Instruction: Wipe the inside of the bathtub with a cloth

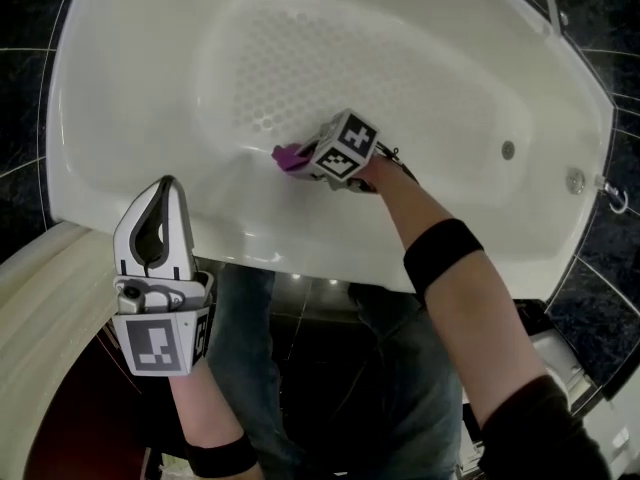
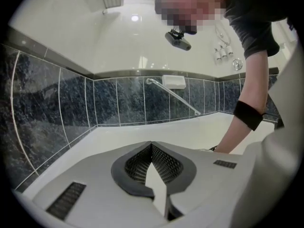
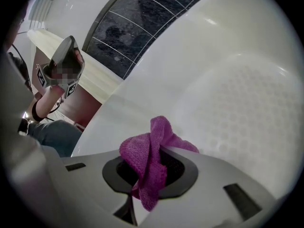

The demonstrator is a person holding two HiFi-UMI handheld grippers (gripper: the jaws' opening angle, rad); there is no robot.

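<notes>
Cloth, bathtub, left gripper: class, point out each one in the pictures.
cloth (image 3: 151,151): right gripper view, on its bunched purple fold.
bathtub (image 1: 300,68): head view, on its bare dotted floor.
left gripper (image 1: 167,188): head view, where its tips meet.

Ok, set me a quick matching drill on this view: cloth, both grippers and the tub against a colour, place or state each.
Things:
1. cloth
2. left gripper
3. right gripper
4. tub

Descriptions:
A. down inside the tub, shut on the cloth
B. purple
C. white, with a dimpled floor
D. shut on nothing, by the near rim

Pairs: 1-B, 2-D, 3-A, 4-C
</notes>
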